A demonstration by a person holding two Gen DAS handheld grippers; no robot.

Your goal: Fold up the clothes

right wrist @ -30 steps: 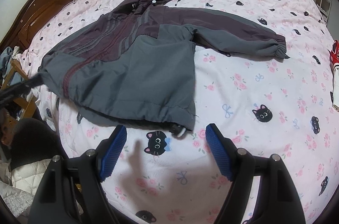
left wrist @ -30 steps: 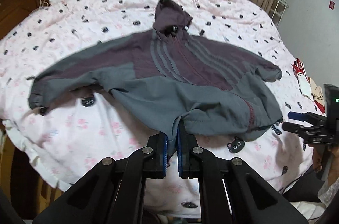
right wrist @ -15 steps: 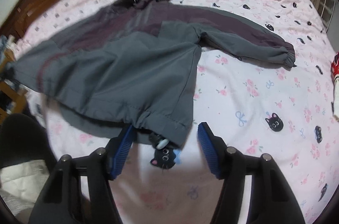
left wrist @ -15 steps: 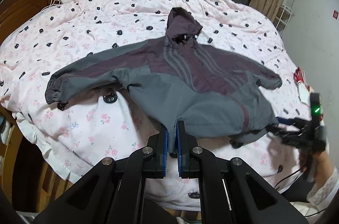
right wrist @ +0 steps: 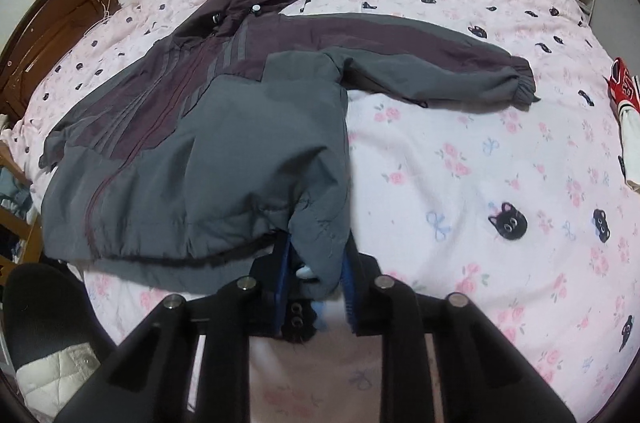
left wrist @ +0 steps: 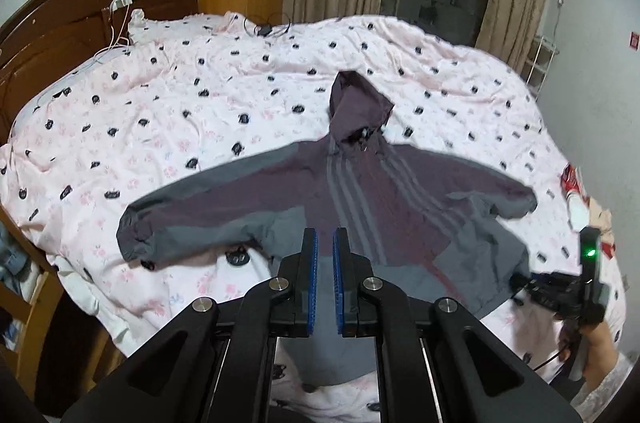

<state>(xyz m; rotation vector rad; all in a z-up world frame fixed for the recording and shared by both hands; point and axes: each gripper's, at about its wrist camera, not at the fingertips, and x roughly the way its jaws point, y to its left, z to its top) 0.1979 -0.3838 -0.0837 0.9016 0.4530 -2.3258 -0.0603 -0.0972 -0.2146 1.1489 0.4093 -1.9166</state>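
Observation:
A grey and maroon hooded jacket (left wrist: 360, 207) lies front-up on the pink cat-print bed (left wrist: 200, 127), sleeves spread, hood pointing away. My left gripper (left wrist: 325, 283) is shut on the jacket's bottom hem at its left corner. My right gripper (right wrist: 316, 263) is closed on the hem's right corner, with grey fabric bunched between its blue pads (right wrist: 349, 287). The jacket (right wrist: 224, 143) fills the left half of the right wrist view. The right gripper also shows in the left wrist view (left wrist: 560, 295).
A dark wooden headboard (left wrist: 80, 11) stands at the left, with white cables hanging on it. Curtains and a window are behind the bed. Red and white clothing (right wrist: 624, 103) lies at the bed's right edge. The bed's near edge is just under my grippers.
My right gripper moved in over the hem corner and closed on it. My left gripper kept its grip and pulled the hem back and up, stretching the jacket flatter.

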